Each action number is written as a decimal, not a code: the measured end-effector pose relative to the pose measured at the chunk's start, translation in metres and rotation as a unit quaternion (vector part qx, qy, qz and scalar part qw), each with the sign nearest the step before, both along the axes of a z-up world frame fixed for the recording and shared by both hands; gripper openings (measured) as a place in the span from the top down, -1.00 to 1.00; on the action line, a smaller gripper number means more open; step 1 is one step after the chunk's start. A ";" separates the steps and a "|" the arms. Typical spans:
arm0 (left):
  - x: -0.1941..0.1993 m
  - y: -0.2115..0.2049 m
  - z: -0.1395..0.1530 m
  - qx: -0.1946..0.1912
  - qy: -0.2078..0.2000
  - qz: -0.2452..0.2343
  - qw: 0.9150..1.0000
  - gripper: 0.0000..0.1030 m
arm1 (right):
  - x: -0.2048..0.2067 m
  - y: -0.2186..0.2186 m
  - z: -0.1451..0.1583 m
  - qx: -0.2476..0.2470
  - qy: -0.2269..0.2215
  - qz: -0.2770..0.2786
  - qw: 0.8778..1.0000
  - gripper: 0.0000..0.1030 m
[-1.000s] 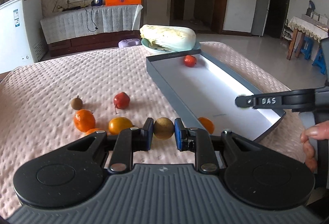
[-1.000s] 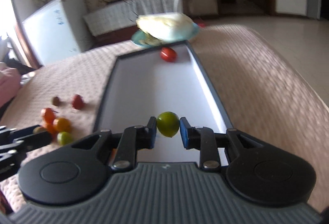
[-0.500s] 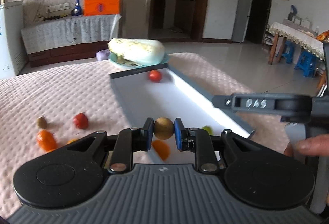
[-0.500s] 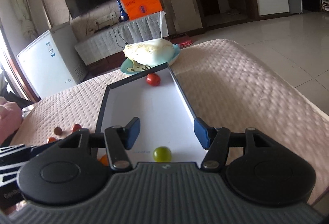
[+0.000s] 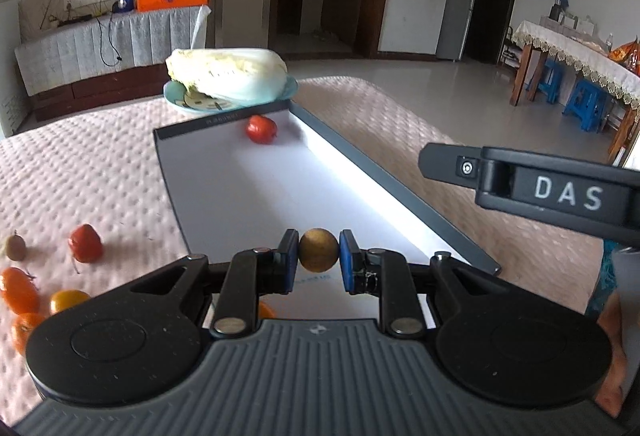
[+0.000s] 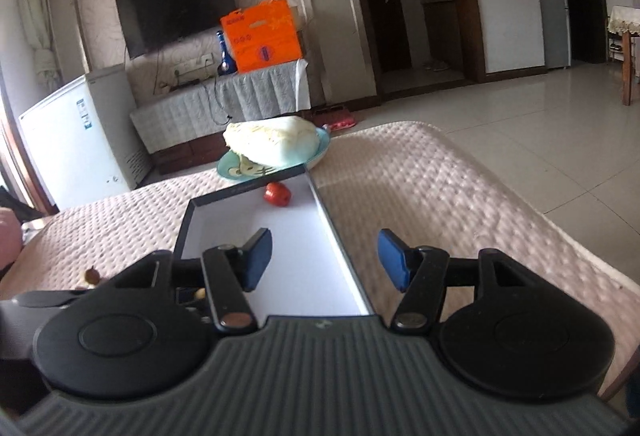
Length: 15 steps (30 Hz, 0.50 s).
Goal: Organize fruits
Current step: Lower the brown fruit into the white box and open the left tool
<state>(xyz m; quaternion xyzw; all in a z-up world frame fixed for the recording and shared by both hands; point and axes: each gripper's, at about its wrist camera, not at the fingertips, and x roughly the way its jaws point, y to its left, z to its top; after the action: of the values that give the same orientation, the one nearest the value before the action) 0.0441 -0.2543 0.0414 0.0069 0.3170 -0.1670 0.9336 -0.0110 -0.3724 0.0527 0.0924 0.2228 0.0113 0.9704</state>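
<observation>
Left gripper (image 5: 319, 256): clenching the brown round fruit (image 5: 318, 250) between its pads, carrying it over the near end of the tray (image 5: 224, 196) for sorting. Right gripper (image 6: 325, 258): hanging with jaws released, nothing between them, straddling the tray's right rim. Red fruit (image 5: 261, 129): lying far ahead, at the tray's end.

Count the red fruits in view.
2: one red fruit in the tray's far end, another red fruit on the cloth left of it. The grippers may hide more.
</observation>
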 end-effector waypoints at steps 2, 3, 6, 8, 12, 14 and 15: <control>0.004 -0.004 -0.006 0.003 0.006 -0.001 1.000 0.50 | 0.000 0.000 0.001 -0.002 -0.002 0.002 1.000 -0.18; 0.006 -0.006 -0.009 0.006 0.007 -0.001 1.000 0.50 | -0.001 -0.001 0.001 -0.001 -0.003 0.002 1.000 -0.19; 0.012 -0.010 -0.016 0.016 0.011 0.000 1.000 0.50 | -0.004 -0.003 0.001 0.008 -0.002 -0.005 1.000 -0.19; 0.014 -0.012 -0.019 0.019 0.013 0.003 1.000 0.43 | -0.005 -0.005 0.000 0.026 -0.001 -0.011 1.000 -0.19; 0.012 -0.016 -0.017 0.014 0.003 -0.001 1.000 -0.17 | -0.007 0.000 0.002 0.041 -0.012 -0.010 0.999 -0.19; 0.008 -0.019 -0.014 0.021 -0.014 -0.006 1.000 -0.40 | -0.006 0.003 0.002 0.044 -0.017 -0.010 0.999 -0.19; 0.006 -0.019 -0.013 0.023 -0.021 -0.009 0.999 -0.41 | -0.006 0.004 0.002 0.048 -0.018 -0.010 0.999 -0.19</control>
<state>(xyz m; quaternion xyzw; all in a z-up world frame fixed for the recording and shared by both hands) 0.0496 -0.2735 0.0287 0.0346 0.3007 -0.1676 0.9383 -0.0173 -0.3685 0.0544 0.1410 0.2038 0.0136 0.9687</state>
